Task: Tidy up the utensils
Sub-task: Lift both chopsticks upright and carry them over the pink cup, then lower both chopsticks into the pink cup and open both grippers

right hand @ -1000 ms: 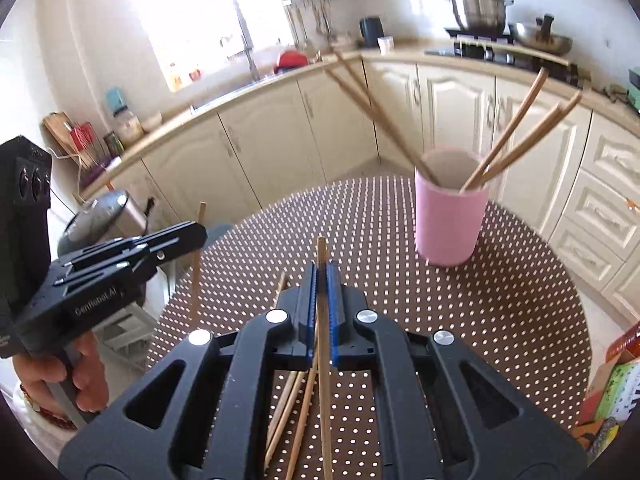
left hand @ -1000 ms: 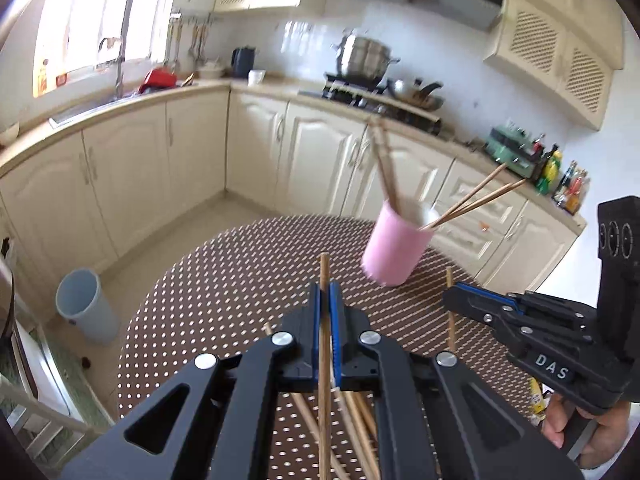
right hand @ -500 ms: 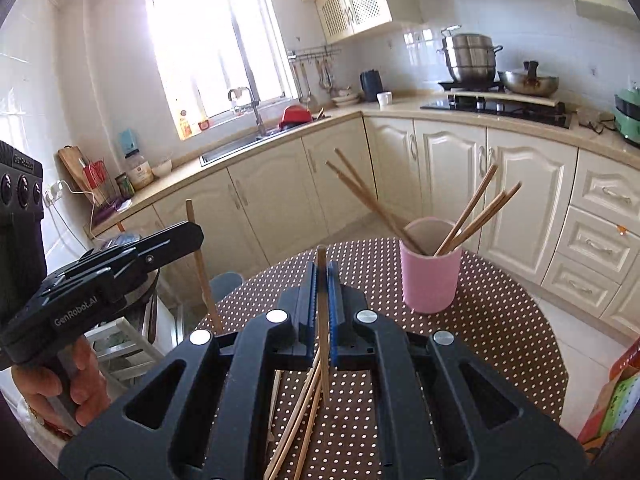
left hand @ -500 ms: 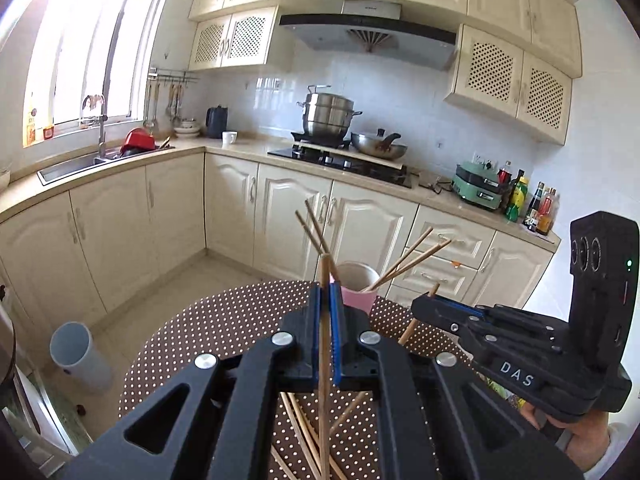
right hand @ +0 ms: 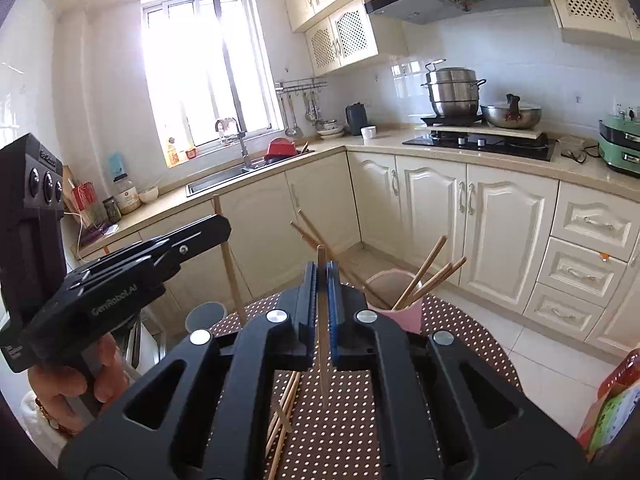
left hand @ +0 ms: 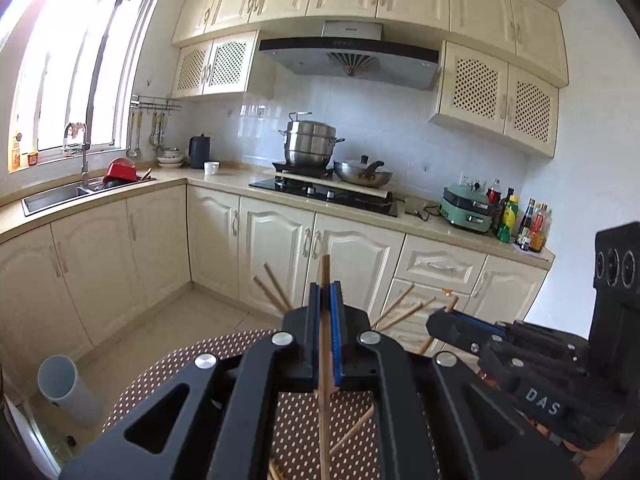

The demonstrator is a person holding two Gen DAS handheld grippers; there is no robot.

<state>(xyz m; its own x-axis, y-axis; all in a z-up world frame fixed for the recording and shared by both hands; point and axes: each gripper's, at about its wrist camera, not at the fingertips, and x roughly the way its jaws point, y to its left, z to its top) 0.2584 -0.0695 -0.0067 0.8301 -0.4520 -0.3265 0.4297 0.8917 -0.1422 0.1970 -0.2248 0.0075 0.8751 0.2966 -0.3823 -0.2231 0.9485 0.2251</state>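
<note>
Both my claws, left gripper (left hand: 325, 312) & right gripper (right hand: 321, 292), each clamp a chopstick (right hand: 323, 344); some in pink cup (right hand: 400, 300), others on table (right hand: 460, 344).

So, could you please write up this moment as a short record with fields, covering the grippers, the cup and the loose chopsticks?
left gripper: shut on one chopstick, which stands roughly upright
right gripper: shut on one chopstick, also roughly upright
pink cup: on the dotted table, several chopsticks leaning in it
loose chopsticks: lying on the table below the right gripper
surroundings: kitchen, stove with a steamer pot
</note>
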